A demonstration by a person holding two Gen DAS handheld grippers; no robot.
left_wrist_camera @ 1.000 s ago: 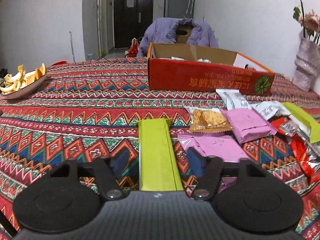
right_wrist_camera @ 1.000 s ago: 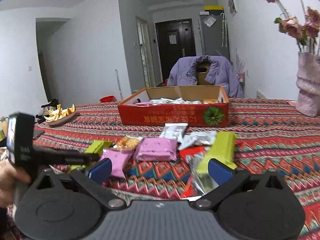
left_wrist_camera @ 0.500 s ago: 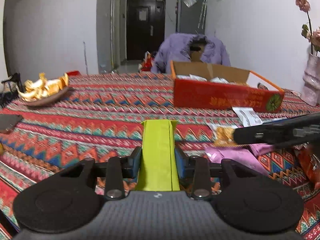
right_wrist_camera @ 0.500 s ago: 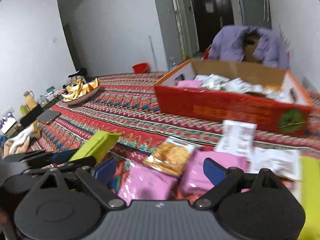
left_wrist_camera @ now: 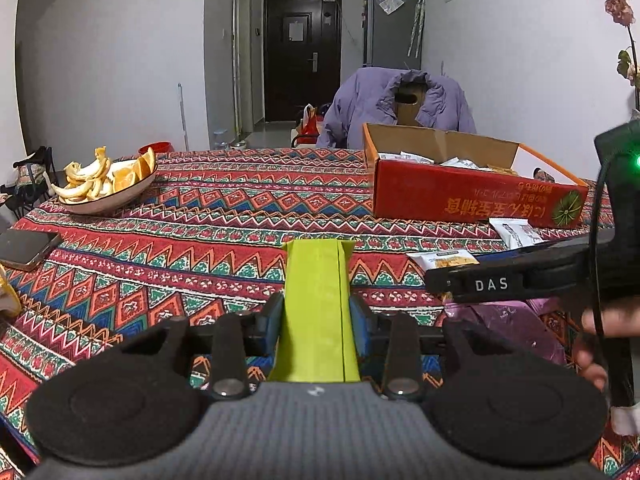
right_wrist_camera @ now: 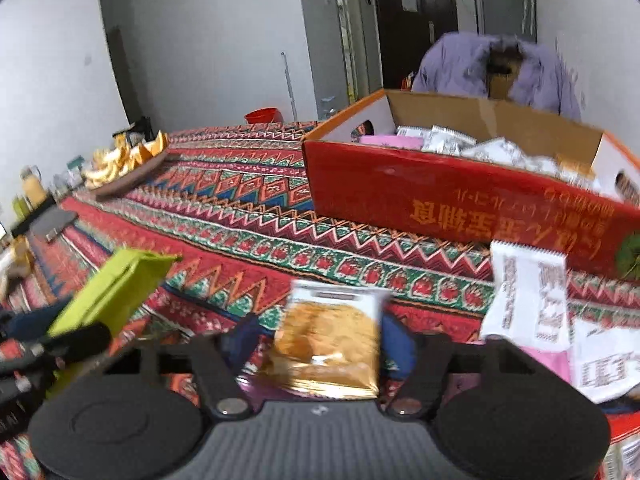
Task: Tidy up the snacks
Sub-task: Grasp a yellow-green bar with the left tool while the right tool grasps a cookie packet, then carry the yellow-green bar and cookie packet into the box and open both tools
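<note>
My left gripper (left_wrist_camera: 316, 326) is shut on a long lime-green snack pack (left_wrist_camera: 318, 304) and holds it above the patterned tablecloth. The pack also shows at the left of the right wrist view (right_wrist_camera: 116, 284). My right gripper (right_wrist_camera: 320, 340) is shut on a clear packet of golden-brown snack (right_wrist_camera: 328, 340). The open red cardboard box (right_wrist_camera: 460, 196) with several packets inside stands ahead and to the right; in the left wrist view the box (left_wrist_camera: 472, 196) is at the far right. The right gripper's body (left_wrist_camera: 520, 276) crosses the right side of the left wrist view.
A bowl of orange peel and slices (left_wrist_camera: 108, 184) sits far left. A phone (left_wrist_camera: 24, 246) lies at the left table edge. White packets (right_wrist_camera: 528, 300) and pink packs (left_wrist_camera: 516, 320) lie in front of the box. A chair with a purple jacket (left_wrist_camera: 400, 108) stands behind.
My left gripper closed on the green pack and lifted it. My right gripper moved forward and left over the pile and closed on the golden snack packet.
</note>
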